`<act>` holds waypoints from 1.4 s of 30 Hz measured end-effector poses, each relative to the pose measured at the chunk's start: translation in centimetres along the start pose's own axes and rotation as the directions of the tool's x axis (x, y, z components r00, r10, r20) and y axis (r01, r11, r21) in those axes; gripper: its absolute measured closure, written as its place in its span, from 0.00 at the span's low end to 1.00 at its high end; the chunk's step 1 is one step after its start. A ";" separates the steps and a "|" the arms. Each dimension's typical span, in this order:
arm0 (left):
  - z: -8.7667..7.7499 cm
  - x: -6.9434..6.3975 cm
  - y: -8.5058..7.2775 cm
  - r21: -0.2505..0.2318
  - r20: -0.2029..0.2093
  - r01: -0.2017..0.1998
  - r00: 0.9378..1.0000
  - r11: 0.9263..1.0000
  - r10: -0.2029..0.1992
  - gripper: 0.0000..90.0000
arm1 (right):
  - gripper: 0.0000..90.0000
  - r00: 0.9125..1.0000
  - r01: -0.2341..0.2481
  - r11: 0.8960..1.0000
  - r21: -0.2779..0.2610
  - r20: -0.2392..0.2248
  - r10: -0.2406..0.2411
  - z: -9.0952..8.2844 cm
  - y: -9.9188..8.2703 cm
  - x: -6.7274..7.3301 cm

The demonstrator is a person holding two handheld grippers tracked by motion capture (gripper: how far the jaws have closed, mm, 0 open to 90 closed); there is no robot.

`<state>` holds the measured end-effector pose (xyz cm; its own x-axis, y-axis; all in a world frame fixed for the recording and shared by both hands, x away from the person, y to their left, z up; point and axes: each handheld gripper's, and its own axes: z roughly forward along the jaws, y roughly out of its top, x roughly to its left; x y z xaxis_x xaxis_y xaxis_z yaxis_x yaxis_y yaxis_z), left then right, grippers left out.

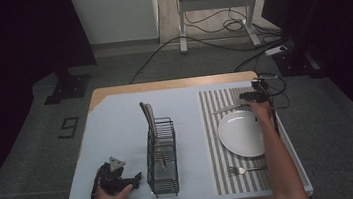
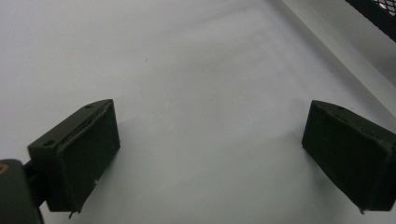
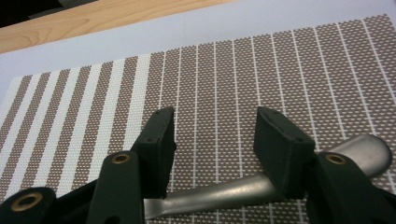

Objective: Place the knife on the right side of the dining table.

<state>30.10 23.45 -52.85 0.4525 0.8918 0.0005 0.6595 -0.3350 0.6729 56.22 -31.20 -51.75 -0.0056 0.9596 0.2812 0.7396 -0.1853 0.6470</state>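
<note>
A striped placemat [image 1: 214, 140] lies on the right of the table with a white plate [image 1: 241, 133] on it. A fork [image 1: 245, 169] lies on the near side of the plate and a knife [image 1: 228, 107] on the far side. My right gripper [image 1: 254, 95] hangs over the knife's handle end. In the right gripper view its jaws [image 3: 215, 135] stand open just above the placemat [image 3: 233, 79], and the metal handle [image 3: 224, 191] lies crosswise under them, not pinched. My left gripper [image 1: 132, 181] rests near the front edge, open [image 2: 210, 154] over bare blue mat.
A black wire rack [image 1: 162, 154] stands mid-table with two upright utensils [image 1: 149, 120] in it, just right of my left gripper; its corner [image 2: 373, 9] is also in the left gripper view. The wooden table edge [image 3: 93, 23] runs beyond the placemat. Cables lie on the floor behind.
</note>
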 end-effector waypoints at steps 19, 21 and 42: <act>0.0 0.0 0.0 0.001 0.000 -0.001 1.000 1.000 0.001 0.04 | 0.54 0.999 -0.038 0.999 0.006 -0.001 0.038 -0.7 -0.4 -0.5; 0.0 0.0 0.0 0.001 0.000 -0.001 1.000 1.000 0.001 0.04 | 0.54 0.999 -0.042 0.999 0.000 -0.005 0.042 -0.7 -0.5 -0.5; 0.0 0.0 0.0 0.000 0.000 -0.001 1.000 1.000 0.001 0.04 | 0.45 0.996 -0.045 0.997 -0.062 -0.082 0.039 -3.0 -0.8 0.0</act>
<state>30.10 23.45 -52.85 0.4529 0.8916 0.0010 0.6591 -0.3355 0.6731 53.65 -31.67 -50.14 -0.0318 0.9309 0.3639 0.6958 -0.2407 0.6766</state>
